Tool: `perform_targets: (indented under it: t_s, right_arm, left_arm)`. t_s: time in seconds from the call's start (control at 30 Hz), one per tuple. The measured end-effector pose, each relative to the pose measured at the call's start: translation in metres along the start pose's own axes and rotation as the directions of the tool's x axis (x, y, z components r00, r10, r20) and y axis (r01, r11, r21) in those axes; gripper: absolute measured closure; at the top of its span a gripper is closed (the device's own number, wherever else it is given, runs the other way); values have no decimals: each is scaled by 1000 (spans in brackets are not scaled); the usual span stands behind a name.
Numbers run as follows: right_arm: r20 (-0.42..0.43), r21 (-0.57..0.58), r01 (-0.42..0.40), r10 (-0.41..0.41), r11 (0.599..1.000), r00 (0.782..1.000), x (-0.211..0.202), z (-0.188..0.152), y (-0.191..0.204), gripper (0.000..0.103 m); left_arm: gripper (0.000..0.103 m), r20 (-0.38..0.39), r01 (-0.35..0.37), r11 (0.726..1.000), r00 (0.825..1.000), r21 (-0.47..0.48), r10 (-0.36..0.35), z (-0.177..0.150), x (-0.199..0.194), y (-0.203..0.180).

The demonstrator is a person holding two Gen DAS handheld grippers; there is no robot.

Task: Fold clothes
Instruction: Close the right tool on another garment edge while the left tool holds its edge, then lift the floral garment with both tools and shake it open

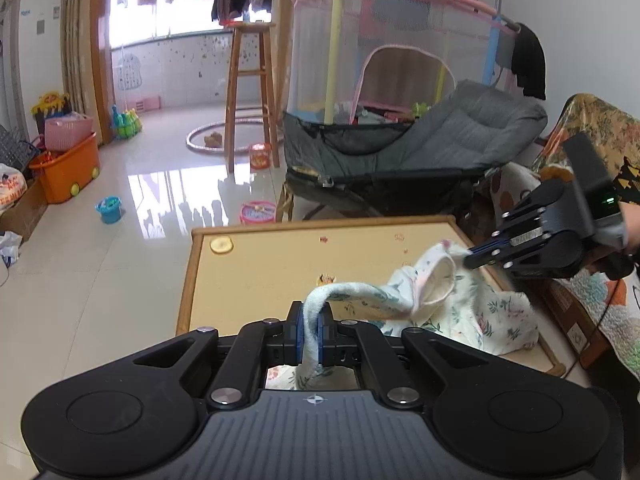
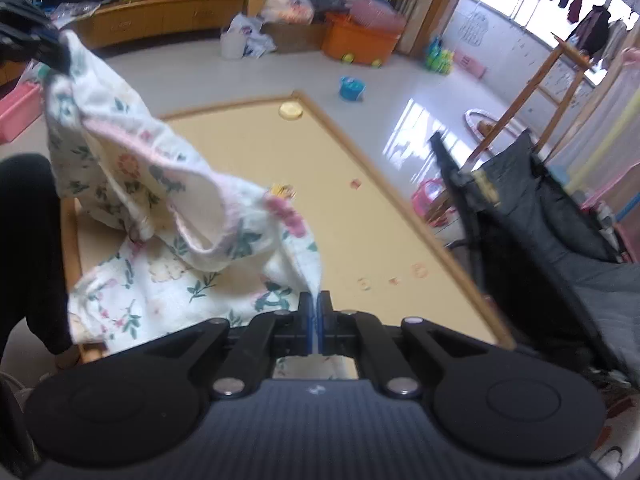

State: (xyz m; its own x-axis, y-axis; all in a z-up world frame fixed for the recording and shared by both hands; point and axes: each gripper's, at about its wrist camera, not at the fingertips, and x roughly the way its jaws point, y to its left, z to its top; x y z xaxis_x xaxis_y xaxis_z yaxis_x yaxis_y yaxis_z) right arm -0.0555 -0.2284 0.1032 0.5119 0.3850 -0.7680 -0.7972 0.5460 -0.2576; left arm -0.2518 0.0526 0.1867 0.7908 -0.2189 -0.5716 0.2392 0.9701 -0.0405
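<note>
Left gripper: jaws closed on a bunched edge of the floral garment; cloth passes up between the blue pads and drapes forward.
Right gripper: jaws closed to a thin slit, pinching a narrow corner of the same garment; seen side-on from the left wrist view, its tips grip the cloth at a pink-trimmed opening.
Garment position: partly lifted, slung between the two grippers; its lower part rests on the near right corner of the low table.
Key relation: the cloth's long axis runs gripper to gripper, sagging in the middle; neither hand is nearer, both hold an end. Judgement: the next move calls for drawing the ends apart to take out the sag before laying it flat.
Step in hand (judgement): early; garment picked up, not spread, no fold made.
Left wrist view only: right gripper's outside, a little of the hand on it, and the free stretch of table beyond the cloth.
Right wrist view only: the lined inside of the opening, the left gripper's tips at upper left, a dark-clothed leg beside the table.
Risk (judgement): the right pinch is thin; it could slip under tension.
</note>
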Motion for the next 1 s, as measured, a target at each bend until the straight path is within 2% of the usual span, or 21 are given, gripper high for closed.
perform_targets:
  t_s: [0.17, 0.3, 0.53, 0.67, 1.0]
  right_arm:
    - [38, -10, 40, -40, 999, 998, -44, 0, 2, 101]
    - [17, -42, 19, -18, 999, 1000, -69, -1, 17, 101]
    - [-25, -121, -3, 0, 993, 1000, -104, 3, 47, 101]
    - [-15, -157, 3, -5, 988, 1000, -132, 9, 58, 101]
    - [25, -222, 39, -34, 974, 999, -196, 18, 78, 101]
  left_arm:
    - [97, 36, -7, 1000, 999, 20, 7, 9, -19, -10]
    - [97, 50, -10, 998, 999, 64, 6, 13, -38, -24]
    - [97, 35, 36, 988, 999, 150, -42, 15, -74, -47]
    - [97, 54, 34, 983, 998, 183, -44, 16, -102, -54]
    - [96, 79, 82, 968, 991, 238, -104, 11, -174, -57]
